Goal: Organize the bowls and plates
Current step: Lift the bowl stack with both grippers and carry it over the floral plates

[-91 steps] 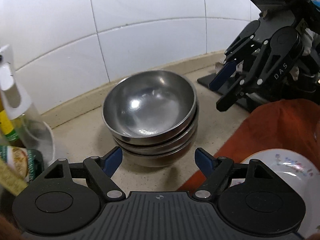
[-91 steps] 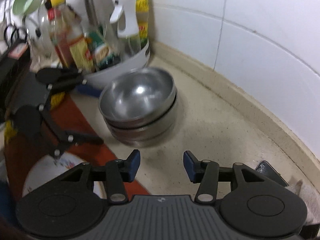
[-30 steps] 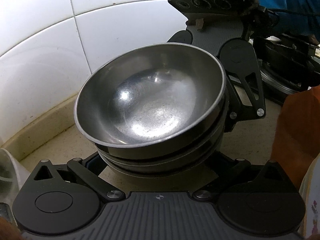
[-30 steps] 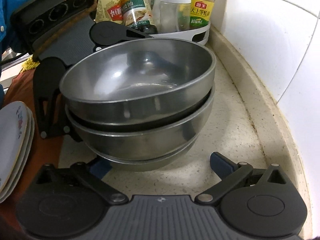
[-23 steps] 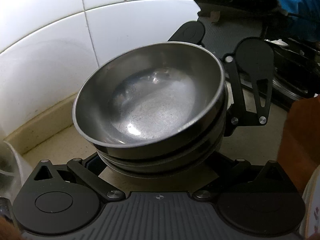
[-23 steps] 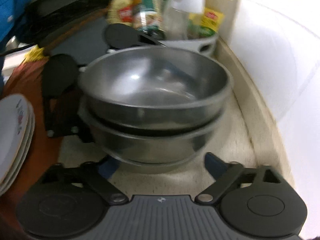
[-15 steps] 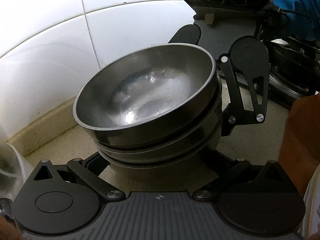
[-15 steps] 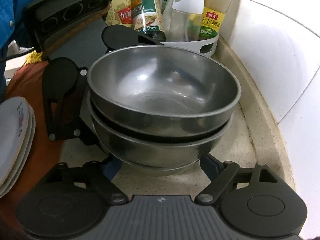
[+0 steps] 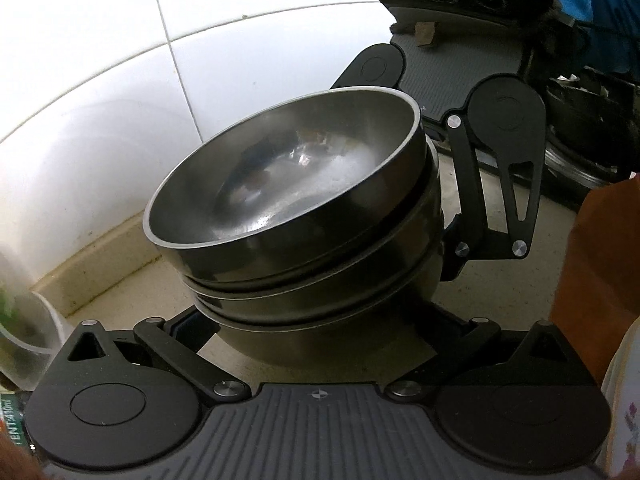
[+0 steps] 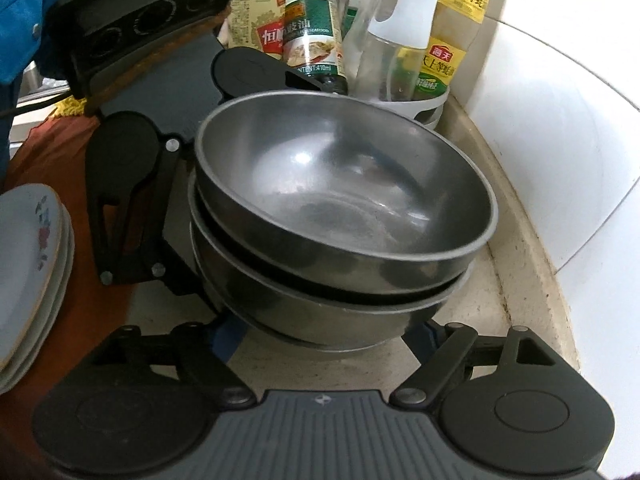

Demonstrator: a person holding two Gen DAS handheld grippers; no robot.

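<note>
A stack of steel bowls (image 9: 320, 216) (image 10: 344, 208) stands tilted toward the tiled wall, held between both grippers from opposite sides. My left gripper (image 9: 316, 332) has its fingers on either side of the lowest bowl; the pads are hidden under the stack. My right gripper (image 10: 326, 336) is closing, with its blue pads against the same bowl's base. Each gripper's black fingers (image 9: 464, 200) (image 10: 128, 200) show behind the stack in the other's view. Flowered white plates (image 10: 28, 272) lie stacked on an orange cloth (image 10: 80, 168) to the left.
A white caddy (image 10: 432, 100) with sauce bottles and a spray bottle stands just behind the bowls. The tiled wall (image 10: 560, 140) and its beige kerb run close along the right of the counter (image 10: 492, 292). A blue sleeve (image 10: 16, 20) is at the top left.
The right gripper's fingers have drawn in onto the lowest bowl. The stack has tipped toward the wall and sits higher in both views. Three seconds ago both grippers were apart from it.
</note>
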